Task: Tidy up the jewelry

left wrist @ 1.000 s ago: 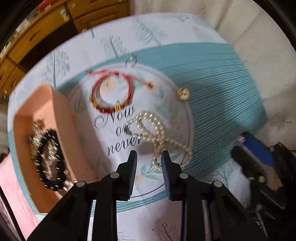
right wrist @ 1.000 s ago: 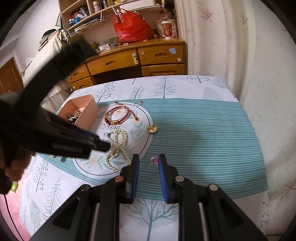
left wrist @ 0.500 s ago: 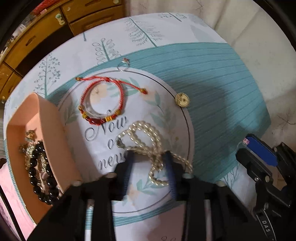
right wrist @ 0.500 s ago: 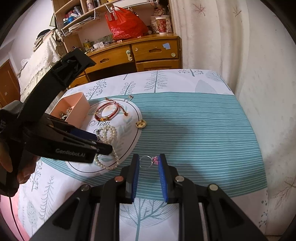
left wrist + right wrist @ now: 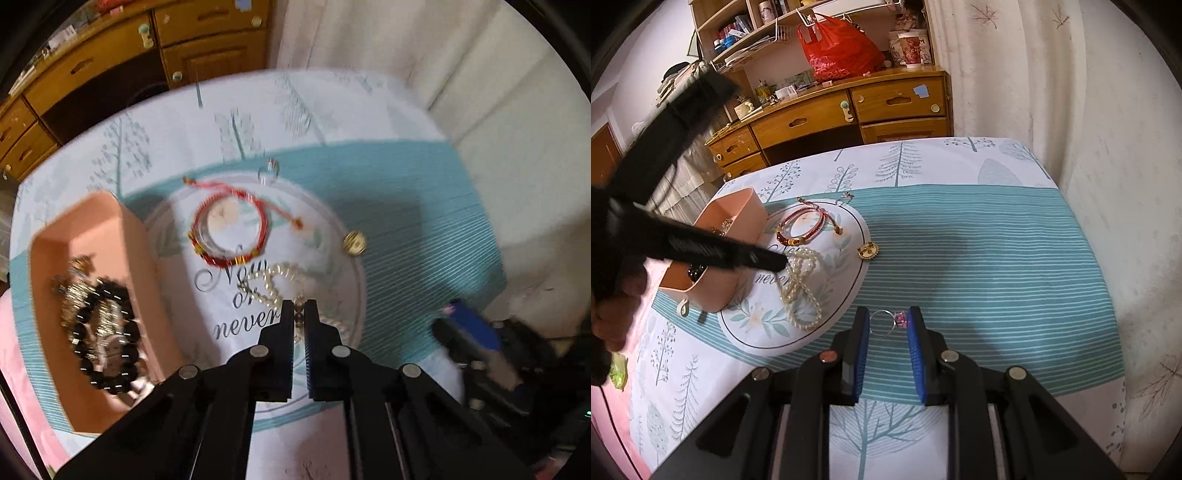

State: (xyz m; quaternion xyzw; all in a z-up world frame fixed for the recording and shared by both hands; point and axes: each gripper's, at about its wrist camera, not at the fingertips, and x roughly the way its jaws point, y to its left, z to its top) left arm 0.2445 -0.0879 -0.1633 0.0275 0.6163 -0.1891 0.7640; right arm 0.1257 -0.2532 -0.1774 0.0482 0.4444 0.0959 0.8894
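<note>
The left gripper (image 5: pixel 299 314) is pinched almost together on a strand of the pearl necklace (image 5: pixel 275 286), which lies in loose loops on the worktop (image 5: pixel 979 251) right at its tips. Pearls on a string are light and floppy: taken by one strand, the rest will likely hang and swing, and the smooth round beads could slide between the pads, so a hold across a doubled part of the loops looks safer than a single thread.

To the left of that gripper stands the pink box (image 5: pixel 129 236), already holding a black bead bracelet (image 5: pixel 107 336). Ahead of it lie the red cord bracelet (image 5: pixel 229 236), soft but held round by its beads, and to the right a small gold pendant (image 5: pixel 354 242), flat and probably hard to lift off the cloth.

The right gripper (image 5: pixel 886 321) is spread, its tips on either side of a ring (image 5: pixel 882 322) with a pink stone; thin and stiff, it is best pinched across the band.
</note>
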